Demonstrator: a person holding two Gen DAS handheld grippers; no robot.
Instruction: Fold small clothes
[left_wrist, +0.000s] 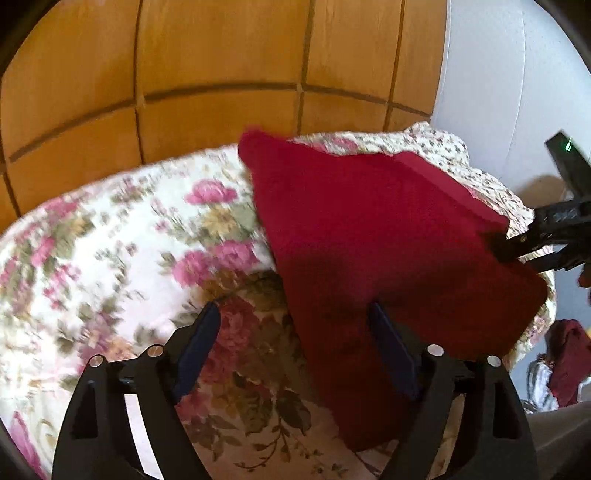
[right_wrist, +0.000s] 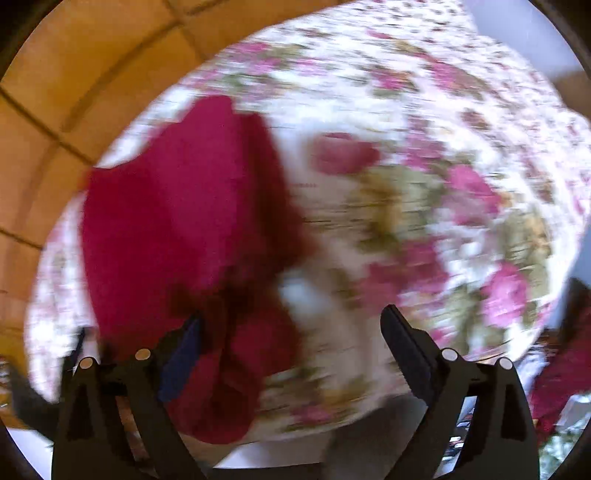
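Red cloth (left_wrist: 388, 258), folded into a flat, roughly triangular shape, lies on a floral-patterned cover (left_wrist: 110, 258) in the left wrist view. The cloth reaches from the cover's far edge towards its near right edge. The left gripper (left_wrist: 293, 343) hangs over the cover with its jaws spread wide and nothing clamped; one blue-padded finger stands over bare floral fabric, the other over the cloth's near left part. At the right edge of this view the right gripper (left_wrist: 517, 254) meets the cloth's right corner; whether it touches cannot be told there. Beyond the cover lie orange floor tiles (left_wrist: 221, 55) and a white wall (left_wrist: 498, 74). A dark red heap (left_wrist: 569, 358) sits low beyond the cover's right edge.

Right wrist view, heavily blurred: the right gripper (right_wrist: 291, 332) points steeply down, jaws wide apart and released. The red cloth (right_wrist: 184, 206) covers the left part of the floral cover (right_wrist: 461, 147), its crumpled near end lying between the fingers beside the left pad, unpinched. Orange tiles (right_wrist: 74, 74) fill the upper left.
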